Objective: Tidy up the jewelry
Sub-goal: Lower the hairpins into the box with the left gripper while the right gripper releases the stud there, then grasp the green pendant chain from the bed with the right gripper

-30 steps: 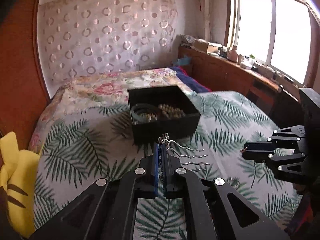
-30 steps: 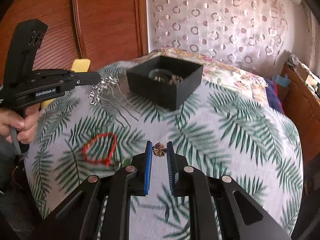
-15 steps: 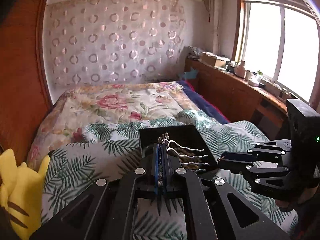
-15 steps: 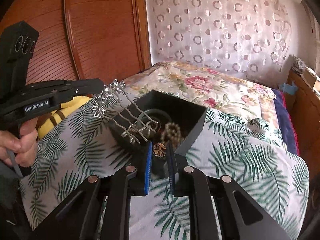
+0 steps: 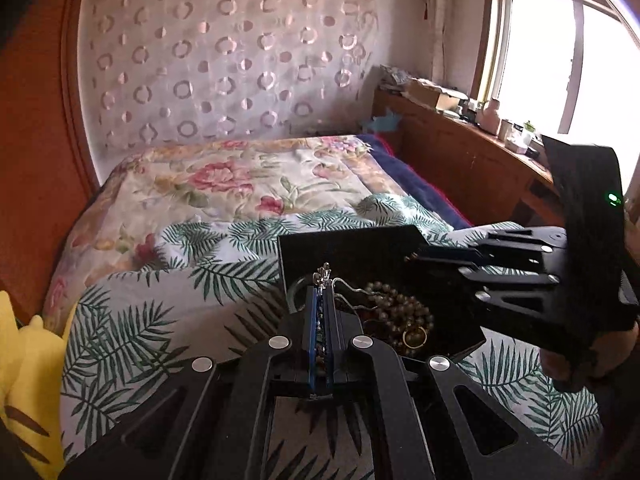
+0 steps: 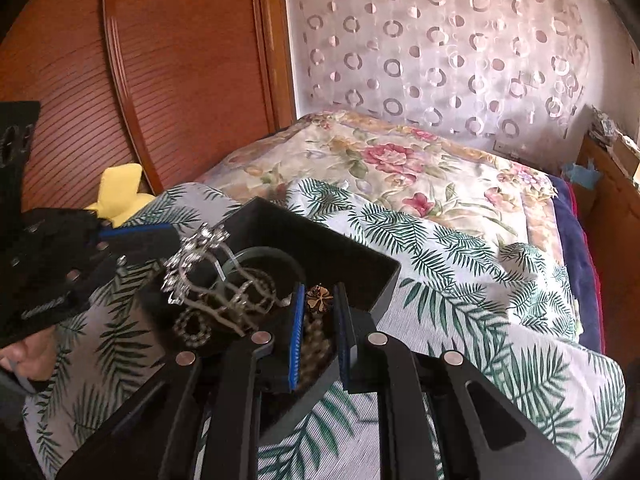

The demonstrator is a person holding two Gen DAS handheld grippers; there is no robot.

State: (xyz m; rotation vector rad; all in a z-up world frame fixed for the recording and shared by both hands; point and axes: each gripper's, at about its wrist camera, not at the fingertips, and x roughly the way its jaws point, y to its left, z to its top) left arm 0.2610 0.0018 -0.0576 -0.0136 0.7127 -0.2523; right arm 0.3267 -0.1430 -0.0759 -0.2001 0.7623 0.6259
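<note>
Both hand-held grippers hang over a black box (image 6: 352, 256) that sits on a bed (image 6: 460, 248) covered with a palm-leaf spread. The left hand-held gripper (image 5: 324, 280) has its blue-padded jaws pressed tight together on the ornate head of a silver hair comb (image 6: 200, 268); the comb's wavy prongs reach out to the side over the open box, above what lies inside. In the right wrist view the sparkling head of the comb sits at the tip of that gripper, near the box's left wall, with the prongs crossing over a dark green bangle (image 6: 264, 258) and a string of beads (image 5: 400, 312). The right hand-held gripper (image 6: 320, 300) is held narrow — its blue pads clamp a small brown flower-shaped ornament (image 6: 319, 300) at their tips, and this too is above the inside of the box, over the beads. A small gold ring (image 5: 415, 337) lies in the box's near corner in the left wrist view. Part of a hand (image 6: 28, 356) shows under the left tool at the picture's edge. A yellow plush toy (image 5: 28, 380) rests at the bed's side against a wooden panel (image 6: 120, 80), and a floral quilt (image 5: 224, 188) covers the far part of the bed.
</note>
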